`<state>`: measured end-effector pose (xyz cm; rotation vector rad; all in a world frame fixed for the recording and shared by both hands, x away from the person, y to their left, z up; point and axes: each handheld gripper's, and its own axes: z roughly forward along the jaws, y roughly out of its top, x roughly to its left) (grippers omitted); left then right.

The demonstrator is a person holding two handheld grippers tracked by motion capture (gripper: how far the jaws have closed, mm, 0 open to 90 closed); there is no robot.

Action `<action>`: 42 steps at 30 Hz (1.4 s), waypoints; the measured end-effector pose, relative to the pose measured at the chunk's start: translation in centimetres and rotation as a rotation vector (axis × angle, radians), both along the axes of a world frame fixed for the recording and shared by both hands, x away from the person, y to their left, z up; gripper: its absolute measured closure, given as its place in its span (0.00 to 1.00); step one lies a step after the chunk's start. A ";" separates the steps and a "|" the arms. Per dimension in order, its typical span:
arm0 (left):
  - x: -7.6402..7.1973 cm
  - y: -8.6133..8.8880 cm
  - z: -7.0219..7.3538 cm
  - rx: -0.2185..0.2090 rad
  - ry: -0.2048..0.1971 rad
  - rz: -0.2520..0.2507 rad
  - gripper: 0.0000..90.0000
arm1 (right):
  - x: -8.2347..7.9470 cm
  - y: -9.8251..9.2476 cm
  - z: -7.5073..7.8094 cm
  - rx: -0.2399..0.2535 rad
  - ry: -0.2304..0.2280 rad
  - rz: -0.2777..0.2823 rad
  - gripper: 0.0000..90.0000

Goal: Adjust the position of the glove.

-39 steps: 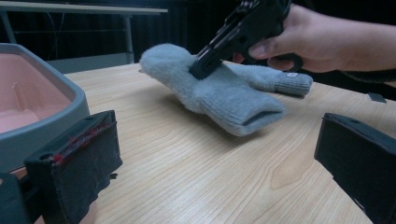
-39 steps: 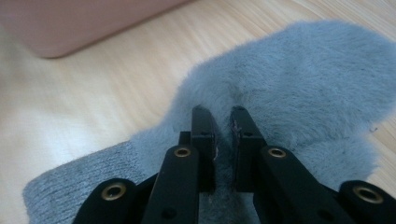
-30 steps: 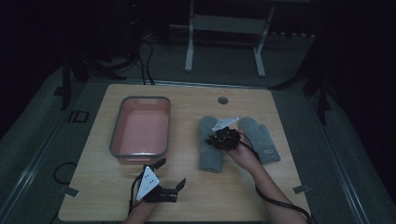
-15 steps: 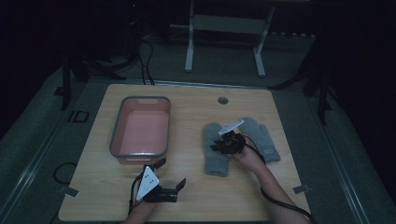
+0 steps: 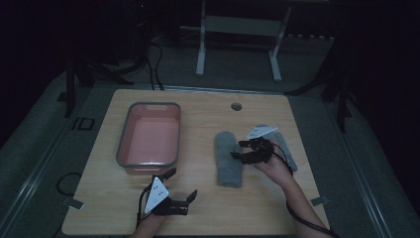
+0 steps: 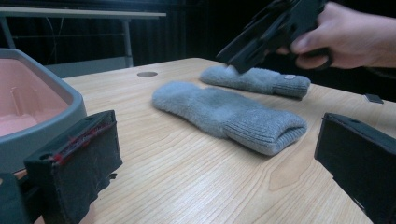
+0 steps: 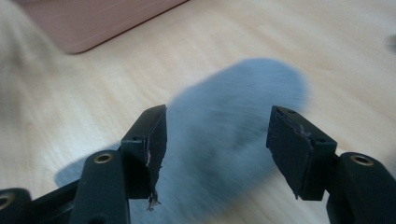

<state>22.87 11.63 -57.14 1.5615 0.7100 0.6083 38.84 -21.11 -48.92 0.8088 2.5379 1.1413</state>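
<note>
Drawn back toward the bench's right, the right gripper [image 5: 243,150] has just opened, seemingly empty above the grey knitted mitten [image 5: 228,158]; left gripper [image 5: 181,184] wide.

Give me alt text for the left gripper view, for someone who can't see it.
Two grey mittens lie on a wooden table, the near mitten in front of the far mitten. Above the far one, a hand holds the right gripper, its jaws apart and empty. The left gripper frames the foreground with open jaws, beside a grey-rimmed pink tub.
</note>
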 end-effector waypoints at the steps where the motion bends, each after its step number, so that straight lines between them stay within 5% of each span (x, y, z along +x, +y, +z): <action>1: 0.0 0.0 0.0 0.000 0.001 -0.001 0.00 | -0.2 -0.6 0.3 0.001 -0.012 -0.019 0.44; 7: 0.1 0.0 0.0 -0.003 0.006 0.002 0.00 | -1.2 -5.2 1.5 -0.009 -0.070 -0.163 0.51; 14: 0.1 0.0 0.0 -0.002 0.007 0.002 0.00 | -0.4 -9.4 1.0 0.008 -0.056 -0.323 0.47; 20: 0.1 0.0 0.0 -0.003 0.007 0.001 0.00 | 1.3 -11.1 -0.4 0.022 0.008 -0.456 0.43; 28: 0.1 0.0 0.0 -0.006 0.009 -0.005 0.00 | 3.0 -11.2 -2.5 -0.007 0.024 -0.471 0.44; 31: 0.1 0.0 0.0 -0.005 0.008 -0.005 0.00 | 3.3 -10.7 -3.3 -0.049 0.023 -0.430 0.45; 36: 0.1 0.0 0.0 -0.005 0.008 -0.006 0.00 | 4.0 -10.2 -4.7 -0.131 0.033 -0.449 0.51; 42: 0.1 0.0 0.0 -0.002 0.007 -0.007 0.00 | 3.8 -9.9 -5.1 -0.134 0.040 -0.464 0.85</action>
